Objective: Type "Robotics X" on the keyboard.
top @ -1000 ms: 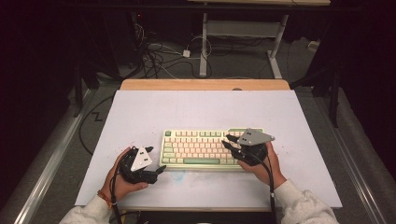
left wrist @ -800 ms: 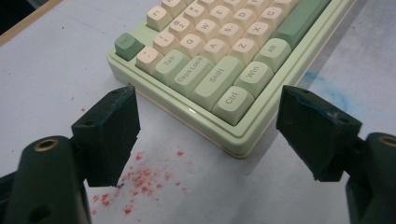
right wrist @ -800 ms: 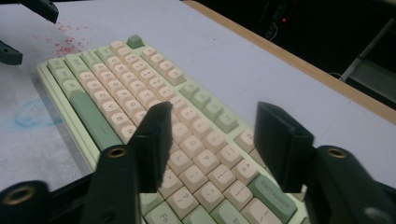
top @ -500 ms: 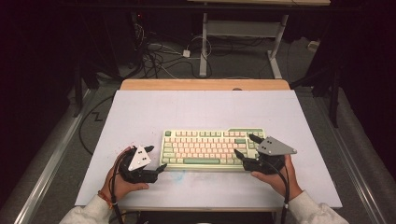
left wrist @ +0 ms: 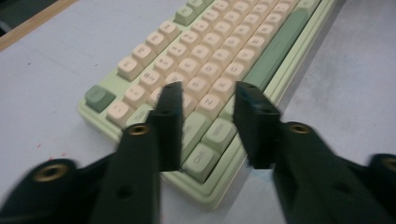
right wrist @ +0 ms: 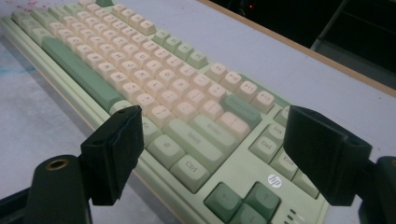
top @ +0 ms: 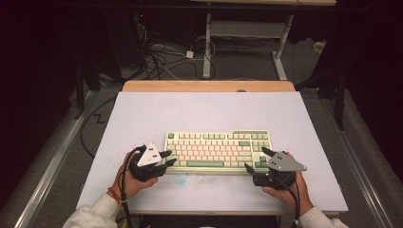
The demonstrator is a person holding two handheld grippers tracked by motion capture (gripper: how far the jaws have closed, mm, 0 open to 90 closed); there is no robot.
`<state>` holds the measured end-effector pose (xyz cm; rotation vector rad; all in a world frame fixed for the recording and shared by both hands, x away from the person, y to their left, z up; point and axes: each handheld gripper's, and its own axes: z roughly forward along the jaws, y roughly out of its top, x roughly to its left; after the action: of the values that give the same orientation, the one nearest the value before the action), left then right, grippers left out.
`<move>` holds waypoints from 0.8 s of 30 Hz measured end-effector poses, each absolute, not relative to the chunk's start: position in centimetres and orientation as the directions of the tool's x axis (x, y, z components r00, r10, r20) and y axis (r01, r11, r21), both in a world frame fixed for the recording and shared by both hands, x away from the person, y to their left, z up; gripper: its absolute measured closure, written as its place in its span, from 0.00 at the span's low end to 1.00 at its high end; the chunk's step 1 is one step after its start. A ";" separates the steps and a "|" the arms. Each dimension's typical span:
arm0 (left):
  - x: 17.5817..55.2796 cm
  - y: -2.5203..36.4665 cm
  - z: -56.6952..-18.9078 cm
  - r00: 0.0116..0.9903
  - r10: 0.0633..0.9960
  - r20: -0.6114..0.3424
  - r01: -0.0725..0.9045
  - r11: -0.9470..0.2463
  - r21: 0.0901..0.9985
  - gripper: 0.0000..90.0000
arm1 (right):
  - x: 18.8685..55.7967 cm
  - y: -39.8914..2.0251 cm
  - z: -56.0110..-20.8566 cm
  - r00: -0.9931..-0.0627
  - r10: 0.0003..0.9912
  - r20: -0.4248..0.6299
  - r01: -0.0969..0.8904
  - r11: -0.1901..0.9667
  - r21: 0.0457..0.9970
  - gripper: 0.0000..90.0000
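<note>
One keyboard lies on the pale tabletop, dark room behind.

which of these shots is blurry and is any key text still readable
Left gripper view: the jaws and the keyboard look smeared, key legends illegible. Right gripper view: sharper, Ctrl, Shift and the hp logo read clearly. High view: evenly lit white table, dark surroundings, keys too small to read.

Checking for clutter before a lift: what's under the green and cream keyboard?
The green and cream keyboard lies flat on the pale lavender table mat, which shows bare all round it. Nothing pokes out from beneath; the patch directly under its case is covered and cannot be seen.
</note>
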<state>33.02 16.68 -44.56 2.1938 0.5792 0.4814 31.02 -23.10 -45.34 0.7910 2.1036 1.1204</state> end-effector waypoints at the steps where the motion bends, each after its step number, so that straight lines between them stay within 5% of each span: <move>1: 33.2 16.3 -44.4 0.828 0.544 0.135 0.247 -0.571 0.783 0.84 | 30.9 -23.1 -45.4 -0.628 0.740 -0.241 0.217 0.464 0.859 0.23; 6: 34.0 14.4 -43.8 0.865 0.489 0.113 0.237 -0.597 0.767 0.97 | 30.4 -23.2 -45.6 -0.631 0.738 -0.240 0.222 0.468 0.855 0.24; 24: 36.9 7.4 -44.5 0.917 0.378 0.125 0.199 -0.708 0.678 0.98 | 30.4 -23.0 -46.2 -0.643 0.722 -0.255 0.227 0.498 0.837 0.24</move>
<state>36.94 7.43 -44.46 2.3721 0.4082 0.3331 30.37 -23.04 -46.19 0.7760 2.1452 1.0765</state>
